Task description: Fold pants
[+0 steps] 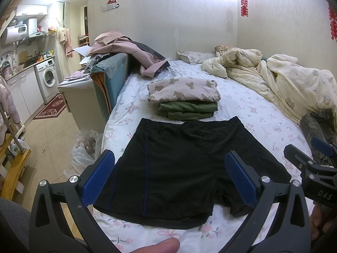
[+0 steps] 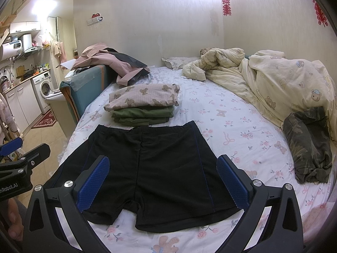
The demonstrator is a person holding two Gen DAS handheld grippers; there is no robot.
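Black shorts with thin blue side stripes lie spread flat on the floral bedsheet, waistband far, leg hems near; they also show in the right wrist view. My left gripper is open and empty, hovering above the shorts' near left part. My right gripper is open and empty above the shorts' near right part. The right gripper also shows at the right edge of the left wrist view. The left gripper shows at the left edge of the right wrist view.
A stack of folded clothes, bear-print on green, sits just beyond the waistband. A camouflage garment lies at the right. A rumpled quilt fills the far right. The bed's left edge drops to the floor, with a plastic bag there.
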